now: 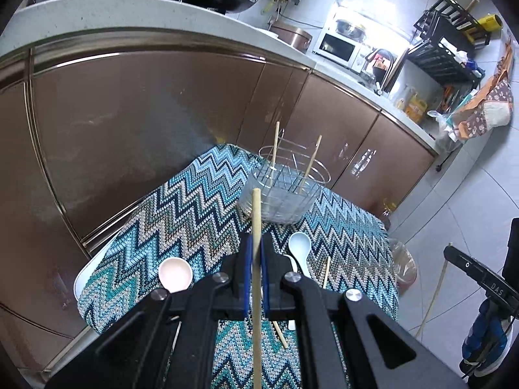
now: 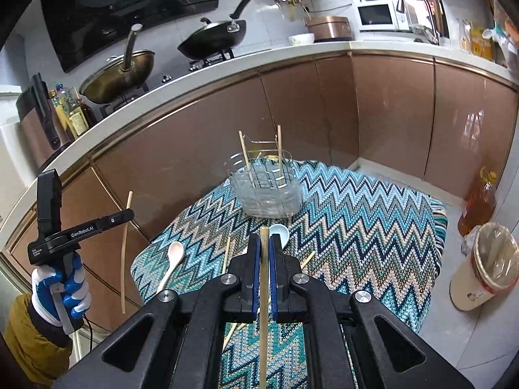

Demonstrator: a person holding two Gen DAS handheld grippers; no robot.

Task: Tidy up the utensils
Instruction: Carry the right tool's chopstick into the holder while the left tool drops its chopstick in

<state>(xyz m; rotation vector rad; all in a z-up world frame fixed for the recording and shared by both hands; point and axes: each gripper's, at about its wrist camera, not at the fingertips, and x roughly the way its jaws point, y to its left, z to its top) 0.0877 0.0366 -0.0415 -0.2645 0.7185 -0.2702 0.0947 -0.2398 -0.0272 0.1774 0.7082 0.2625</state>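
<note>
- Left gripper (image 1: 256, 253): jaws closed on chopstick (image 1: 257, 259); stick clamped between blue pads, running lengthwise w/ the fingers, tip poking out ahead of them.
- Right gripper (image 2: 264, 253): jaws closed on a second chopstick (image 2: 264, 278), same lengthwise hold, tip just past the pads.
- Target judged to be wire utensil basket (image 1: 285, 191), seen ahead of both claws at far end of zigzag cloth (image 1: 181, 214). Two chopsticks already stood in it, leaning, tips up.
- Key relation: basket mouth faces up; both held sticks lie along the claw axis, pitched forward-down toward the cloth. Long axis of each to be brought steeper over the basket rim before release (judgement).
- Nearer hand: cannot be told w/ certainty; the basket looks about equally far in both wrist views.
- Remaining on cloth, between claws and basket: pink spoon (image 1: 175, 274), pale blue spoon (image 1: 300, 246), loose chopsticks (image 1: 326, 272) lying flat, partly hidden by fingers.
- Left gripper also seen in right wrist view, held by gloved hand (image 2: 61, 288), stick roughly vertical there.
</note>
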